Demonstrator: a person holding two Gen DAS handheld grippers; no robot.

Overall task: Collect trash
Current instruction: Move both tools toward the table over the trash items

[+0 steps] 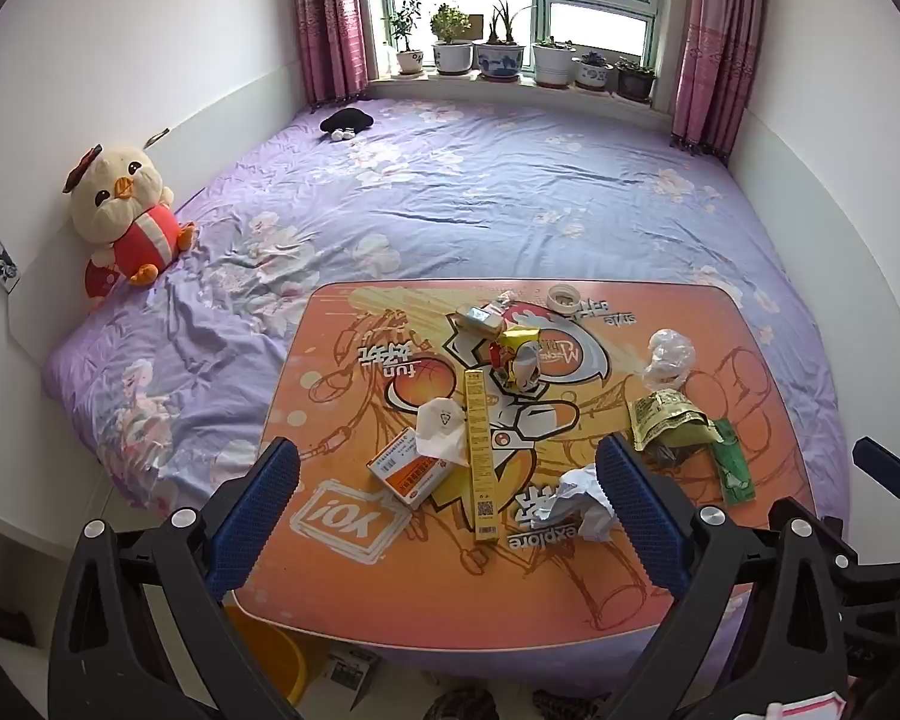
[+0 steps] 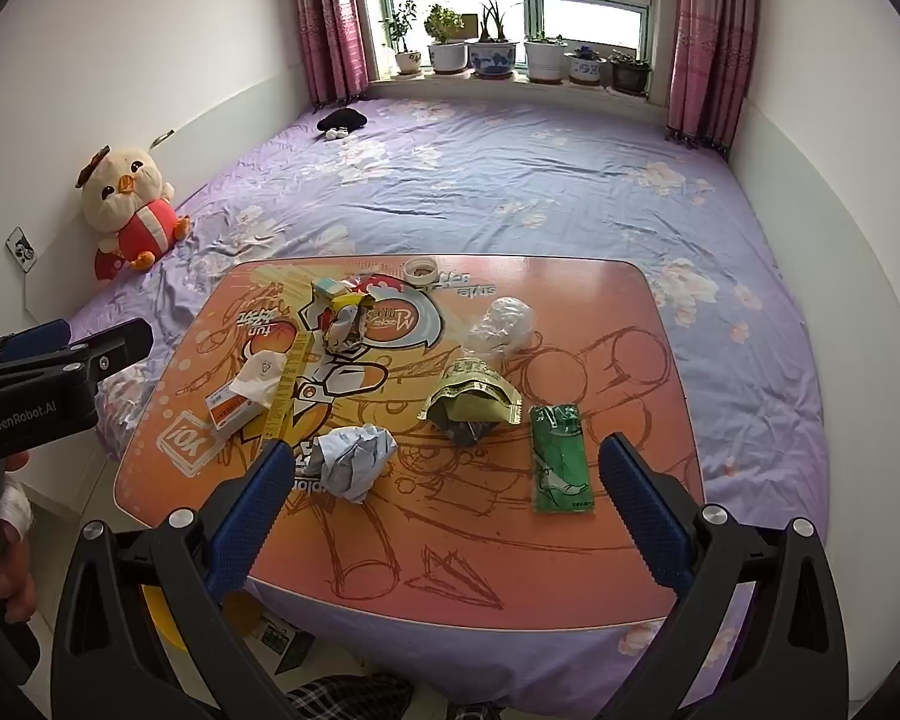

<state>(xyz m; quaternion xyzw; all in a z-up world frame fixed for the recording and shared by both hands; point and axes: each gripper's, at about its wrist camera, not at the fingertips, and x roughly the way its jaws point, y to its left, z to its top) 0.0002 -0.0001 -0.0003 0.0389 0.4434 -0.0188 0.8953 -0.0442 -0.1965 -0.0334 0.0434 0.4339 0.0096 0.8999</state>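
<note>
Both tools spread wide, nothing held: left tool (image 1: pixel 447 483), right tool (image 2: pixel 447 477), both above the surface's (image 2: pixel 570 540) near edge. No trash collected yet. Left to right: medicine box (image 2: pixel 229 409), yellow box (image 2: pixel 288 393), crumpled paper (image 2: pixel 354 459), green wrapper (image 2: pixel 561 459). Your next move is probably lowering the right tool onto the paper ball, just ahead.

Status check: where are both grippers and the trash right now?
Left gripper open, empty. Right gripper open, empty. Trash, crumpled paper nearest, untouched on table. Nothing blocking.
</note>
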